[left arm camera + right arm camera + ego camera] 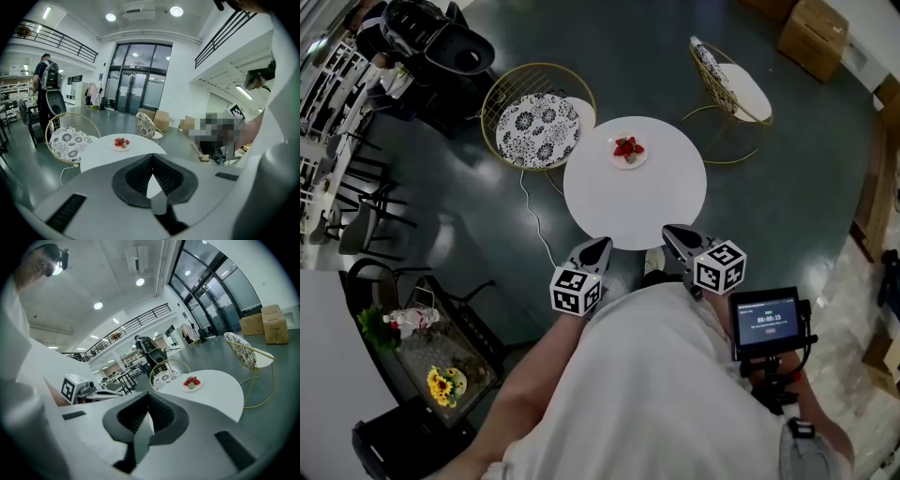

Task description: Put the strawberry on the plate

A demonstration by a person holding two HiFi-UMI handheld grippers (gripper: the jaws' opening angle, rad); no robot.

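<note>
Red strawberries (627, 146) lie on a small white plate (630, 162) on the far part of a round white table (647, 202). The left gripper view shows the same strawberries (122, 141) on the plate (121, 147), and so does the right gripper view, strawberries (191, 380) on plate (192, 387). My left gripper (598, 246) and my right gripper (674, 232) hang side by side over the table's near edge, close to my body and well short of the plate. Both grippers, left (152, 158) and right (149, 397), are shut with nothing between their jaws.
A gold wire chair with a patterned cushion (536, 127) stands left of the table, another chair (733, 82) to the far right. Cardboard boxes (814, 34) sit beyond it. A white cable (534, 220) runs over the floor. A person with a backpack (47, 77) stands far left.
</note>
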